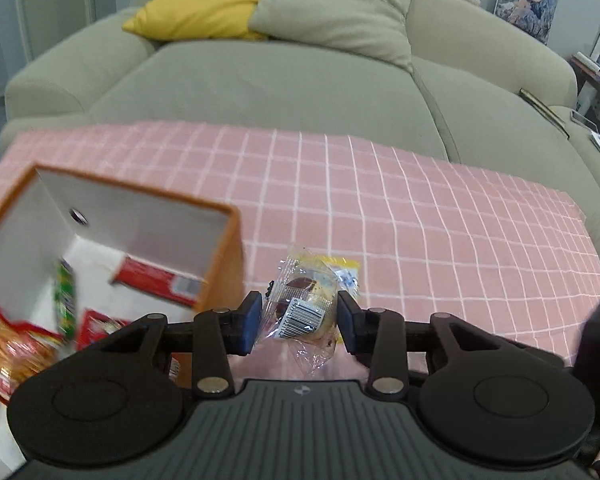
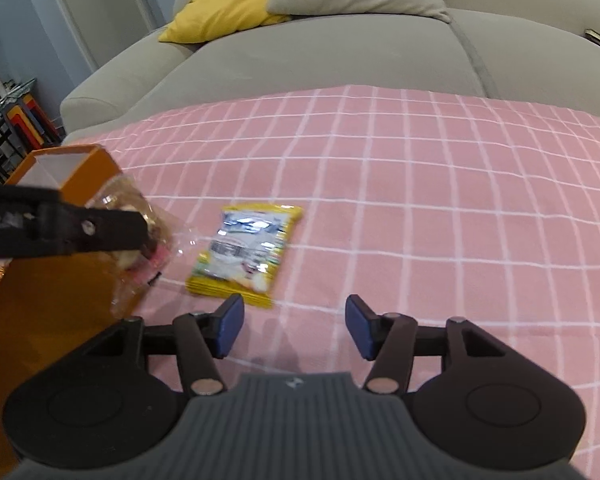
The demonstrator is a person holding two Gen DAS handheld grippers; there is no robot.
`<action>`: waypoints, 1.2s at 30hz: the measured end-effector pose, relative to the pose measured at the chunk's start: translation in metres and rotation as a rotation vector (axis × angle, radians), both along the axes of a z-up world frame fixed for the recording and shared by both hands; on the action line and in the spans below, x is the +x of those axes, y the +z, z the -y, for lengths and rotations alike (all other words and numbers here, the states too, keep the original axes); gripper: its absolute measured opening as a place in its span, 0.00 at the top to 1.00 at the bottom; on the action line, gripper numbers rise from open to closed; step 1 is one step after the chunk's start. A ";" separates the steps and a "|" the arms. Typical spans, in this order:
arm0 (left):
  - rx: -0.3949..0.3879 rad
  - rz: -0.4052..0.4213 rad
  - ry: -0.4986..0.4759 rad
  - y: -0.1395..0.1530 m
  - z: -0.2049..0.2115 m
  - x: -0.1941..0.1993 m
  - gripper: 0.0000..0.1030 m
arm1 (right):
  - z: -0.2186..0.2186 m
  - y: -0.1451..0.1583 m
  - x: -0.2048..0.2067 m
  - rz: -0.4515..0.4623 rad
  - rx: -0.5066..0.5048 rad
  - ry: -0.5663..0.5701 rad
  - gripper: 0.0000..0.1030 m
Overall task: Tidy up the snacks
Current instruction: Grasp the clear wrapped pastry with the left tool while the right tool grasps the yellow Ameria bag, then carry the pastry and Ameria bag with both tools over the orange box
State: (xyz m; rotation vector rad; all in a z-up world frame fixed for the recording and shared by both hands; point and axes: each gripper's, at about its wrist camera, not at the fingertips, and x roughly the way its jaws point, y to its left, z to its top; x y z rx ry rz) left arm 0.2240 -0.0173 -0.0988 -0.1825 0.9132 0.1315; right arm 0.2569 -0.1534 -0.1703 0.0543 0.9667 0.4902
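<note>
- on the pink checked cloth [image 2: 420, 200], in front of a grey-green sofa [image 1: 280, 88], sits an orange box [image 1: 224, 280] with white inner walls.
- left gripper [image 1: 298, 316]: blue pads closed onto a clear-wrapped pastry [image 1: 304, 308], one pad each side of the round cake. the pastry is off the cloth, just right of the box's near corner; the right wrist view shows it against the box's outer wall, near the rim.
- handling, as i judge it: light, soft, easily crushed. wrapper is slick and crinkly, loose film trailing below. best held across the cake itself with a light squeeze, as now, not by the film.
- right gripper [image 2: 294, 328]: jaws wide apart, nothing between them, hovering low over the cloth.
- yellow snack packet [image 2: 246, 258]: flat on the cloth, just ahead of the right gripper's left pad. probably light and puffy, slippery foil; pinch it across its short width or by a sealed edge.
- box contents: a red carton [image 1: 156, 282] against the far wall, a green packet [image 1: 66, 300] (blurred), an orange-red bag [image 1: 16, 352] at the near left. room remains.
- judgement: pastry goes in next; the yellow packet is the only snack i can see on the cloth.
</note>
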 end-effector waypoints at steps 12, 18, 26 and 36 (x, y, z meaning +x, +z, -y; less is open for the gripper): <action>-0.020 0.127 0.070 0.046 -0.047 -0.016 0.56 | -0.068 -0.015 0.019 0.035 -0.074 -0.002 0.23; -0.022 0.134 0.113 0.046 -0.071 -0.021 0.56 | -0.084 -0.026 0.027 0.044 -0.171 -0.038 0.24; -0.042 0.119 0.171 0.043 -0.100 -0.033 0.56 | -0.094 -0.024 0.027 0.069 -0.227 -0.020 0.48; -0.031 0.119 0.185 0.050 -0.117 -0.052 0.56 | -0.087 -0.005 0.030 0.045 -0.248 -0.034 0.50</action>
